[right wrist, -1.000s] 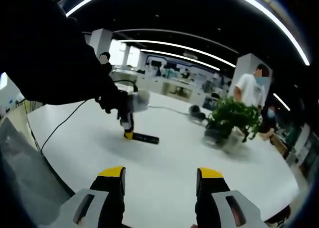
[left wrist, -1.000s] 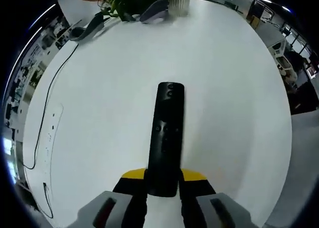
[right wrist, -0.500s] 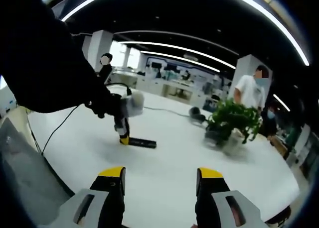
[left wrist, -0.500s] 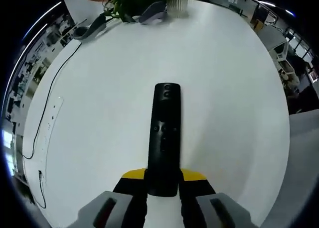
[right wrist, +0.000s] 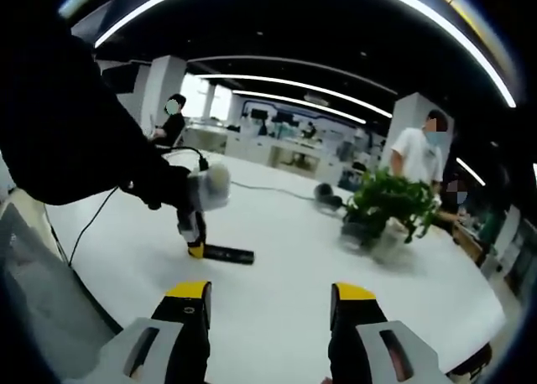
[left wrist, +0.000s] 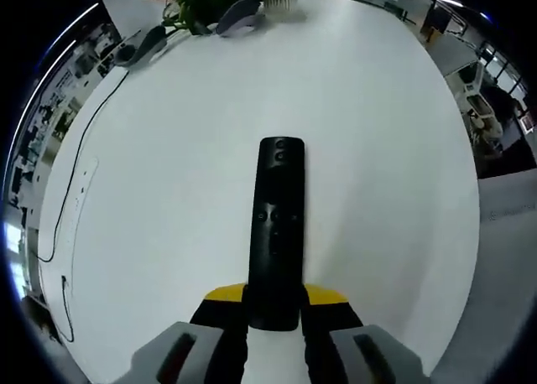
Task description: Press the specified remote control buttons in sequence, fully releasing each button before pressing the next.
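Left gripper view: bright and even, the white desk (left wrist: 377,149) near overexposed, with a soft shadow beside the remote (left wrist: 277,225). Right gripper view: dimmer, lit by long ceiling strip lights (right wrist: 285,82) that flare white (the dark sleeve (right wrist: 59,124) is blurred). Fisheye bending curves the desk's edges and the lights in both views.

You have no readable text, label, brand, number or sign anywhere in front of you. The long black plastic remote control (left wrist: 276,233) shows only unmarked round buttons in the left gripper view, any print on them too small to make out. In the right gripper view, the lit displays at the back of the room are too blurred for you to read.
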`<action>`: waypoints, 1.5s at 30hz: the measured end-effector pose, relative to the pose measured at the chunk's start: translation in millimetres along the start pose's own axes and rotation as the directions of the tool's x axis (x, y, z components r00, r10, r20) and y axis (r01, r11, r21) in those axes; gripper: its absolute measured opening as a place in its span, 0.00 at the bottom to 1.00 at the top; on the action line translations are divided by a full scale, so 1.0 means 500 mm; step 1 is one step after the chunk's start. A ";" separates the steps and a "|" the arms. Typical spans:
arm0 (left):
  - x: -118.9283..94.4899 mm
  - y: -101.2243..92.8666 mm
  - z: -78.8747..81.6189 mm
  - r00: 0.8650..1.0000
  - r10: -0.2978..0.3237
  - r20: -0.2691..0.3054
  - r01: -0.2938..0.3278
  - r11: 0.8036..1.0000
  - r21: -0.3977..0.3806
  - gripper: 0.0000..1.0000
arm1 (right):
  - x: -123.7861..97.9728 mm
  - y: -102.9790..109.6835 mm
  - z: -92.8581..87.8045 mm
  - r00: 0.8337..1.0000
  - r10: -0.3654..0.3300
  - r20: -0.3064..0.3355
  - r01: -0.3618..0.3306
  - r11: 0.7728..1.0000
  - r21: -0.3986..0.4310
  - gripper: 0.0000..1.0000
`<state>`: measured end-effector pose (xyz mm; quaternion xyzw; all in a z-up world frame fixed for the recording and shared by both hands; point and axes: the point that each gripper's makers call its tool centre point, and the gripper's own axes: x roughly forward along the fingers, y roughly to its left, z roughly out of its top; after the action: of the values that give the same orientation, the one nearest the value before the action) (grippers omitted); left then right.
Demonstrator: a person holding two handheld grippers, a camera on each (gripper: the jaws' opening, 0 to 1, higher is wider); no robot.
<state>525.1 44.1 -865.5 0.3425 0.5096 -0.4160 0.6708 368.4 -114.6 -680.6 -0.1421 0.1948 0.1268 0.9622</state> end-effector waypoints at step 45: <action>-0.022 -0.199 -0.095 1.000 -0.025 -0.017 0.027 0.994 0.110 0.24 | -0.009 0.016 0.001 0.999 0.025 0.029 -0.026 0.999 0.027 0.31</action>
<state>414.5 46.7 -870.0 0.3757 0.4953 -0.4496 0.6414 362.2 -107.9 -680.1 -0.1248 0.1847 0.1384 0.9650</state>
